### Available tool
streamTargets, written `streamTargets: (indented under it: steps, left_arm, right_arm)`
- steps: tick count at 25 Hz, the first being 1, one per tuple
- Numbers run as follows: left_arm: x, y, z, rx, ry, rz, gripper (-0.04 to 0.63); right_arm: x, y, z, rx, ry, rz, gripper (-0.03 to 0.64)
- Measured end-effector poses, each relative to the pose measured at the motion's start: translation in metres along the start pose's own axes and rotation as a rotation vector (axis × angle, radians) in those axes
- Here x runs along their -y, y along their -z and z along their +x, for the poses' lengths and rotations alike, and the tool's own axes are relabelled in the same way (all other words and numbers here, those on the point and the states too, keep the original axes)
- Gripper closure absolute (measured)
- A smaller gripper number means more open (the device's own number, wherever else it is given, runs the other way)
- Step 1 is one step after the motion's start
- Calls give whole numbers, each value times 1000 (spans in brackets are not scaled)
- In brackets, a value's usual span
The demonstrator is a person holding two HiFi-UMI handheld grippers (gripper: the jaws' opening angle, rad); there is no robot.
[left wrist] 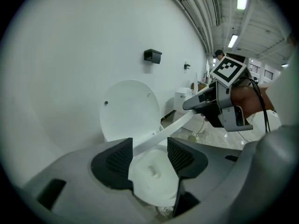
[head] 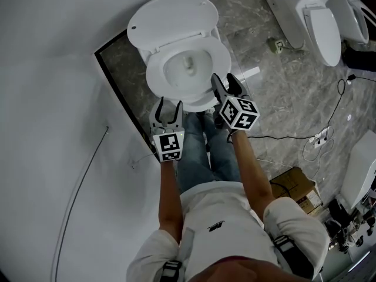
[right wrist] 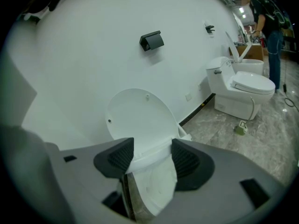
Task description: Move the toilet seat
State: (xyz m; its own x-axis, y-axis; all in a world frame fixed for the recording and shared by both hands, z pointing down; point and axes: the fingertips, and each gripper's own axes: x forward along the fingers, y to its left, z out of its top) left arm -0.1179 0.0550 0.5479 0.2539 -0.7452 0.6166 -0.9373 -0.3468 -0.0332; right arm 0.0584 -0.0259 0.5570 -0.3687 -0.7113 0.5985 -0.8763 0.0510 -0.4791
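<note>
Right claw (right wrist: 150, 159) clamping toilet seat (left wrist: 159, 135), front edge lifted, hinge toward wall (left wrist: 70, 55)

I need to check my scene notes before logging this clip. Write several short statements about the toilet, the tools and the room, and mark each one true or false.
1. The lid stands raised against the wall. True.
2. The toilet seat passes between the left tool's jaws. True.
3. The left tool is shut and empty. False: its jaws stand apart, with the seat between them.
4. The floor is wooden boards. False: it is grey marbled stone.
5. No other toilet is in view. False: a second toilet stands further along the wall.
</note>
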Motion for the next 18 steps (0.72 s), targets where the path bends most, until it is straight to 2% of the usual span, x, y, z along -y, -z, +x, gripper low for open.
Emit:
streamTargets:
  steps: [3, 14, 18]
  left_arm:
    - [-5, 0, 5, -16, -16, 23, 382]
    - [-17, -16, 11, -6, -1, -25, 382]
    - [-21, -20, 14, 0, 0, -39, 382]
  right_arm:
    - [-2, -3, 2, 4, -3, 8, 348]
    - [-6, -18, 5, 6, -17, 87, 348]
    - [-13, -24, 3, 14, -48, 5, 350]
